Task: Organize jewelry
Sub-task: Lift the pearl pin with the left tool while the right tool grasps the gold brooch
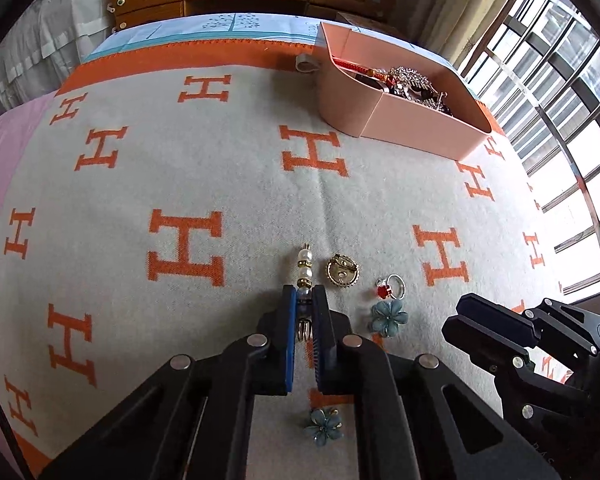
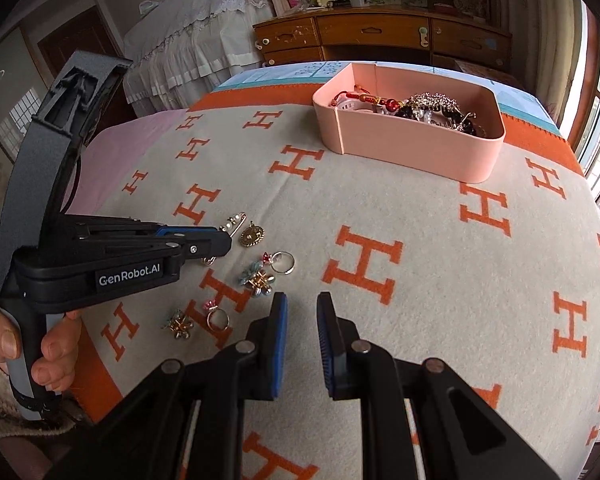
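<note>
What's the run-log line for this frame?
left gripper: shut on pearl pin | right gripper: open, empty | pink box: holds jewelry

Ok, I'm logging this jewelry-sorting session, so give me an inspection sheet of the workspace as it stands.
Surface: grey blanket with orange H pattern, spread flat.
Job's things: pink box at the far side, already holding bracelets and beads; pearl pin, round gold brooch, red-stone ring and blue flower clips loose on the blanket.
Clutter: small white clip beside the box.
Grippers: left gripper shut on the pearl pin; right gripper empty, its jaws a little apart above the blanket.
Cables: nothing seen.
Surroundings: wooden drawer chest, lace-covered furniture, window bars at the right.
</note>
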`<act>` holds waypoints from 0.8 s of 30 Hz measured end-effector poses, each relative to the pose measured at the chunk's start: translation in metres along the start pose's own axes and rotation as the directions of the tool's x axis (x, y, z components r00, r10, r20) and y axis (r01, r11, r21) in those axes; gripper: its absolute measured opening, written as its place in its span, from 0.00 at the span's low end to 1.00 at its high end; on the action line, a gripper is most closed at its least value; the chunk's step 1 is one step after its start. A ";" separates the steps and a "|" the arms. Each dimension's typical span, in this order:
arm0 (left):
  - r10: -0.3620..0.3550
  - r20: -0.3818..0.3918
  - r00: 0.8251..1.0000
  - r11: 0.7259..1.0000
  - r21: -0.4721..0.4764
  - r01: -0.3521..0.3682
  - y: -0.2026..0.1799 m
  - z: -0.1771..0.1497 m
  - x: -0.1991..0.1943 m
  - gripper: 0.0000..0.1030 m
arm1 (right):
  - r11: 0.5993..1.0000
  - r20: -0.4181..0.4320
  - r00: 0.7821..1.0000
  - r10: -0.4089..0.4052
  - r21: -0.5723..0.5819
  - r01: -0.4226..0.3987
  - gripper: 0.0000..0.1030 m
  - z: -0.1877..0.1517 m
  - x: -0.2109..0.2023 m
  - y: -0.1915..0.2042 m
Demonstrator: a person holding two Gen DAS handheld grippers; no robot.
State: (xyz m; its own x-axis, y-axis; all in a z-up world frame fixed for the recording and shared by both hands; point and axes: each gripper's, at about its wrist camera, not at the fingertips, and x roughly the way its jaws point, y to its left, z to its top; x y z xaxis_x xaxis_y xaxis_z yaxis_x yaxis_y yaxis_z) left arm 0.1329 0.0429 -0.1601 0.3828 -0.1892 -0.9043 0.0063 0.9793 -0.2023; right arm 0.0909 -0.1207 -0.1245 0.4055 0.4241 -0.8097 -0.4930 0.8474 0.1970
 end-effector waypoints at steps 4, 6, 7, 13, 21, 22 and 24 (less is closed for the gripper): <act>0.036 0.049 0.998 0.999 -0.004 -0.036 0.008 -0.006 -0.012 0.05 | 0.999 -0.012 0.999 0.030 -0.030 -0.031 0.15 0.013 0.005 0.007; 0.040 0.075 0.996 0.999 -0.004 -0.039 0.014 -0.009 -0.022 0.05 | 0.998 -0.019 1.000 0.020 -0.055 -0.021 0.15 0.020 0.010 0.013; 0.042 0.085 0.995 0.999 -0.006 -0.042 0.016 -0.010 -0.025 0.05 | 0.998 -0.026 0.999 0.019 -0.066 -0.021 0.15 0.023 0.013 0.015; 0.025 0.118 0.993 1.000 -0.021 -0.023 0.031 -0.014 -0.041 0.05 | 0.993 -0.059 0.998 0.033 -0.110 -0.040 0.18 0.036 0.030 0.031; 0.001 0.118 0.993 0.999 -0.047 0.005 0.050 -0.019 -0.041 0.05 | 0.986 -0.082 0.996 -0.041 -0.162 0.028 0.33 0.044 0.052 0.045; -0.002 0.118 0.993 0.999 -0.049 0.008 0.051 -0.020 -0.040 0.05 | 0.985 -0.086 0.995 -0.056 -0.167 0.041 0.33 0.044 0.055 0.046; -0.007 0.118 0.993 0.999 -0.052 0.013 0.055 -0.021 -0.041 0.05 | 0.982 -0.104 0.991 -0.082 -0.181 0.062 0.33 0.043 0.062 0.048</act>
State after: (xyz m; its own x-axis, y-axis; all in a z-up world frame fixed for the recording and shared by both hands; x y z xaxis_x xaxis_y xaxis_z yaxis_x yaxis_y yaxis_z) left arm 0.0984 0.1026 -0.1420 0.4894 -0.1861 -0.8520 -0.0370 0.9716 -0.2335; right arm 0.1261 -0.0401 -0.1415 0.3621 0.3177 -0.8763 -0.5977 0.8005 0.0432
